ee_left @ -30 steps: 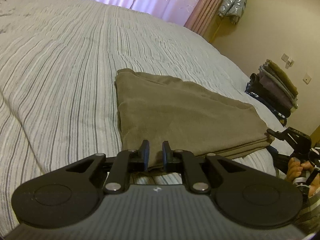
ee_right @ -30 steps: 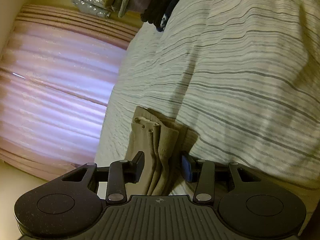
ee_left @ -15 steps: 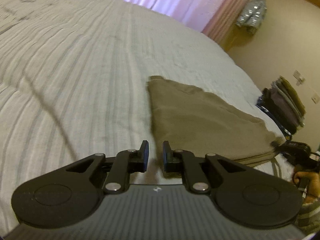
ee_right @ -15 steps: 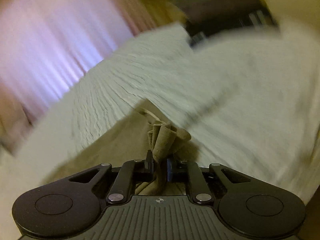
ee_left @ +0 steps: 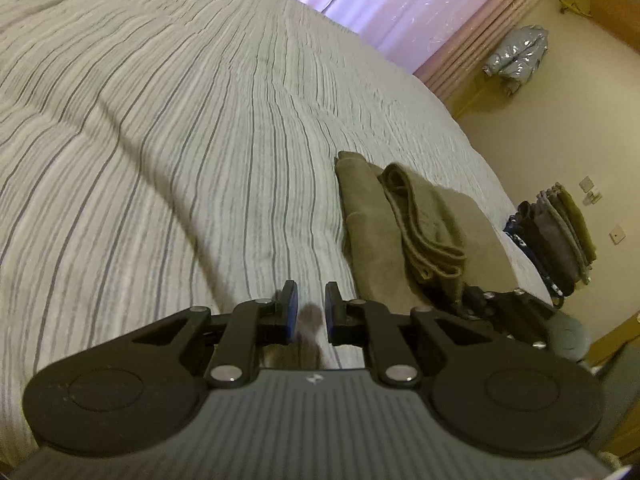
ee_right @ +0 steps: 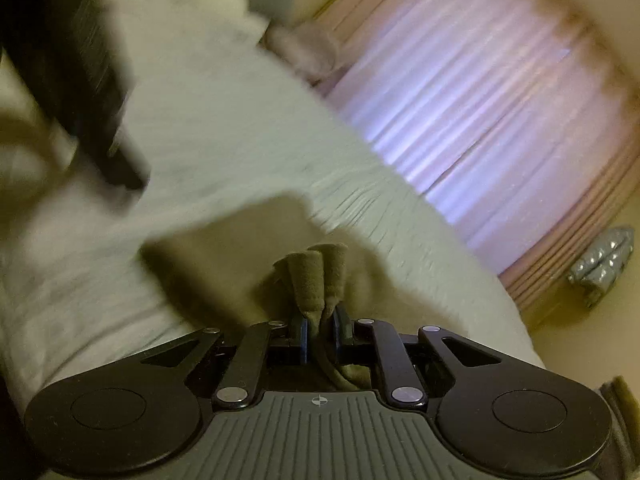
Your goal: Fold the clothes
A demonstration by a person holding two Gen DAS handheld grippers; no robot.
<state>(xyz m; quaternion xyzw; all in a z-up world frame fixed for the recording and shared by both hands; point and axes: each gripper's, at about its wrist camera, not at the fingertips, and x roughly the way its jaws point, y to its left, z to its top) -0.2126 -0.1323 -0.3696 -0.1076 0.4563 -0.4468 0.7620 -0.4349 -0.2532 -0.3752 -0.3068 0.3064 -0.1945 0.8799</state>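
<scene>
I am carrying a bunched edge of the olive-brown garment [ee_right: 316, 276] across the striped bed [ee_left: 168, 168], my right gripper [ee_right: 320, 320] clamped tight on several layers of cloth pinched between its pads. My left gripper [ee_left: 308, 304] is hovering over the bedspread, its jaws nearly closed and gripping nothing that I can make out; only a dim brownish patch shows in the narrow gap. In the left wrist view the garment is lying at two o'clock from the left fingertips, its lifted edge doubling over the flat part.

To fold well, I judge the held edge should travel level and land square on the far edge, all layers together, before I let go; the left could pin the crease.

No container is in view. A stack of folded clothes [ee_left: 560, 236] is sitting at three o'clock, at the bed's far edge.
</scene>
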